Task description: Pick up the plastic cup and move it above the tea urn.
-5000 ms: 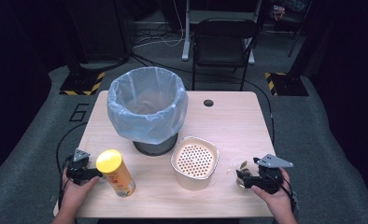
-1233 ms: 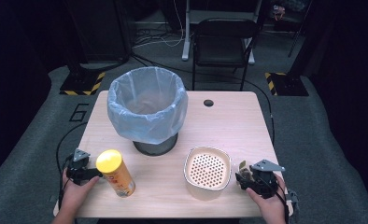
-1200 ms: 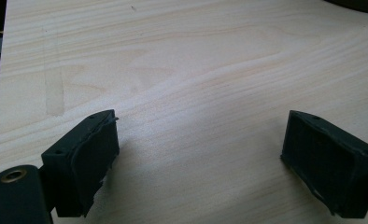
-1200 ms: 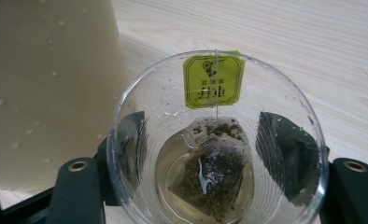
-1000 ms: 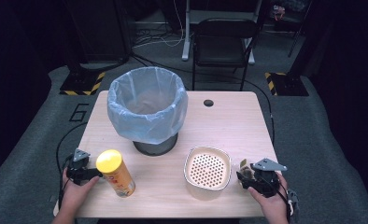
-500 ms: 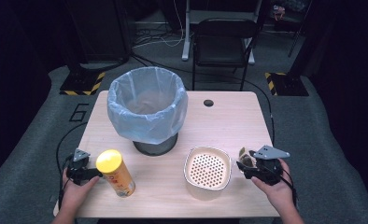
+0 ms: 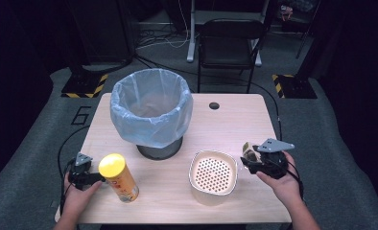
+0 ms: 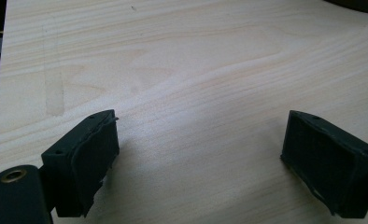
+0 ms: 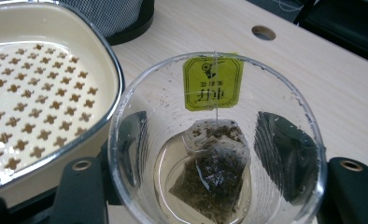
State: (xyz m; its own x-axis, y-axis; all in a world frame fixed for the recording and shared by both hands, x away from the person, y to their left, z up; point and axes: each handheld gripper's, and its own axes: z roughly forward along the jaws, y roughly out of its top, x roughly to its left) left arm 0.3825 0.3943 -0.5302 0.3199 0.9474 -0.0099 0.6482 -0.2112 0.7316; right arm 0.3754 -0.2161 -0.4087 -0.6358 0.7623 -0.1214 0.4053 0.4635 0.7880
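My right gripper [image 7: 247, 161] is shut on a clear plastic cup [image 7: 249, 152] just right of a cream perforated dish [image 7: 213, 173], above the table's front right. In the right gripper view the jaws press both sides of the cup [image 9: 126, 154]. It holds a wet tea bag [image 9: 210, 172] in a little liquid, and a yellow-green tag [image 9: 213, 84] hangs on its wall. My left gripper [image 7: 95, 178] rests at the front left beside a tall can with a yellow lid [image 7: 119, 177]. Its jaws stand open [image 8: 198, 154] over bare wood.
A bin lined with a pale blue bag [image 7: 151, 112] stands at the middle left of the table [image 7: 235, 124]. The dish [image 9: 42, 93] lies close on the cup's left. A cable hole [image 7: 214, 105] is behind; a black chair [image 7: 230, 43] stands beyond the far edge.
The dish has shifted right and nearer since five seconds ago. Over the last second my right gripper with the cup has moved away from the front edge. The left gripper has stayed still.
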